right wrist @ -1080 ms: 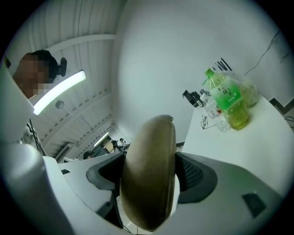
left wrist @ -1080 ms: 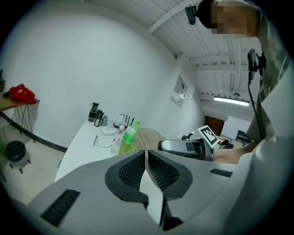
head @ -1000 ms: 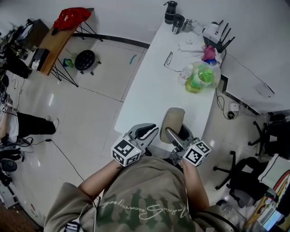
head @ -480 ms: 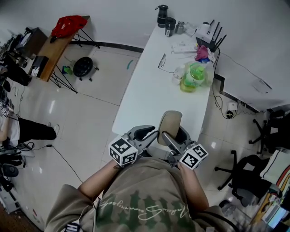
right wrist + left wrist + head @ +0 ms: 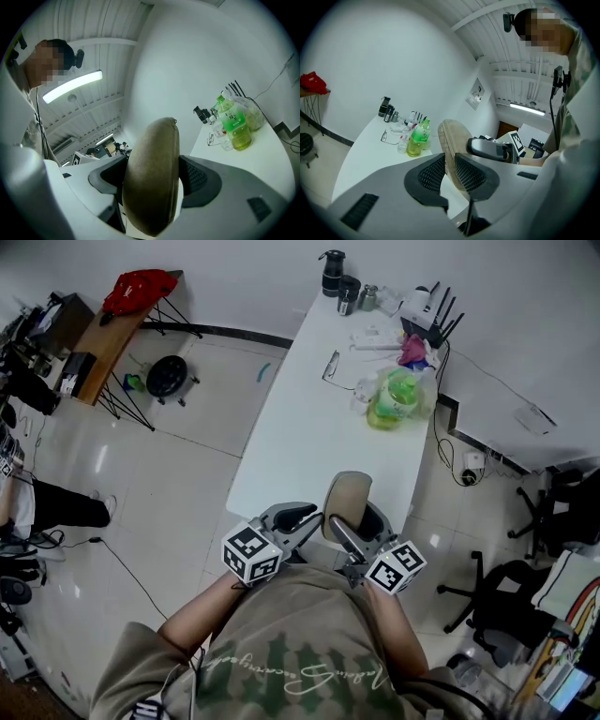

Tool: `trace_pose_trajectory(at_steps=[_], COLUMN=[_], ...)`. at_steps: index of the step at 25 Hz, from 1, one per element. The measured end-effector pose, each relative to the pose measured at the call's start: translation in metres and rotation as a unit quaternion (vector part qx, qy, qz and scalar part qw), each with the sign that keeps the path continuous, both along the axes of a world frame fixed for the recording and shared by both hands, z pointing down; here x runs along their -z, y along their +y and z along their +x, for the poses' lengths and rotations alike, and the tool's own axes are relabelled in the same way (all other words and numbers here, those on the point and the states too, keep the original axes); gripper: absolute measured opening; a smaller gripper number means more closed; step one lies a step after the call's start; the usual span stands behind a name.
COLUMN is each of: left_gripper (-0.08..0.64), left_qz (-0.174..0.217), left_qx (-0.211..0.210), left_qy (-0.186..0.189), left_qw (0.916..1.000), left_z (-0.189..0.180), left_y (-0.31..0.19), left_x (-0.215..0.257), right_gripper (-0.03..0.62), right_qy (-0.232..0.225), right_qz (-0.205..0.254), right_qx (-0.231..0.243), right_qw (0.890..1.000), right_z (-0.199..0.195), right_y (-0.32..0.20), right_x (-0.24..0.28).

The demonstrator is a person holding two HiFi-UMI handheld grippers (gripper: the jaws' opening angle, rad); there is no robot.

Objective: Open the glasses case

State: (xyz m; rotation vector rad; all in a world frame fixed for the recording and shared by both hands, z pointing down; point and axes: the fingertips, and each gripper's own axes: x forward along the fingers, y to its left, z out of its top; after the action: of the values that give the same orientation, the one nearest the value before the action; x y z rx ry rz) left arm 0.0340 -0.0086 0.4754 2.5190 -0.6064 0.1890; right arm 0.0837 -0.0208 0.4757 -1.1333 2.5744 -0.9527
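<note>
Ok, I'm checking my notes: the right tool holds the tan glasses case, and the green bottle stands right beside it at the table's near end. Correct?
Not quite. The right tool does hold the tan glasses case, but the head view shows the green bottle at the far end of the table, well apart from it.

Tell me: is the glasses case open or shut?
Shut: the glasses case shows its two halves meeting along the seam with no gap, clamped in the right tool.

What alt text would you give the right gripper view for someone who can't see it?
The right gripper clamps a tan glasses case, held on edge, between its two dark jaws, filling the middle. Behind, a white table carries a green bottle and eyeglasses.
</note>
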Motion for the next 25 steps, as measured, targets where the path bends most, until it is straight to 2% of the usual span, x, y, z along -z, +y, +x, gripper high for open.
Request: trace_pose_trajectory(at_steps=[4,7,11,14,17,25], left_gripper=[0.067,0.067,0.075,0.096,0.104,0.098], left_qz=[0.002,0.014,-0.009,-0.005,-0.016,0.003], left_qx=[-0.007,-0.039,-0.073,-0.068,-0.04,-0.063], left_qy=[-0.005,-0.022,0.005,0.025,0.048,0.031], left_qw=[1.0,0.9989,0.9973,0.9974,0.9979,0.9975], left_z=[-0.006,-0.006,0.002,0.0,-0.007,-0.008], left_y=[0.003,0.008,0.02,0.021,0.012,0.014], left_x=[-0.003,-0.006,-0.004,-0.001,0.005,0.009], right_gripper=[0.347,0.347,0.347,0.347,0.347,0.346], right_qy=[0.006,-0.002,-0.003,-0.014,-0.037,-0.034], right_qz=[-0.005,-0.018,-0.026,-0.014,0.004,0.023], right_qx=[-0.01,-0.014,-0.032,-0.03,-0.016,0.008], right_qw=[1.0,1.0,0.999,0.999,0.999,0.999], right_z=[-0.007,-0.009,-0.006,-0.009,-0.011,-0.017], right_y=[0.003,0.006,0.008,0.009,0.008,0.011], right_x=[-0.004,-0.008,-0.012,-0.007,0.005,0.011])
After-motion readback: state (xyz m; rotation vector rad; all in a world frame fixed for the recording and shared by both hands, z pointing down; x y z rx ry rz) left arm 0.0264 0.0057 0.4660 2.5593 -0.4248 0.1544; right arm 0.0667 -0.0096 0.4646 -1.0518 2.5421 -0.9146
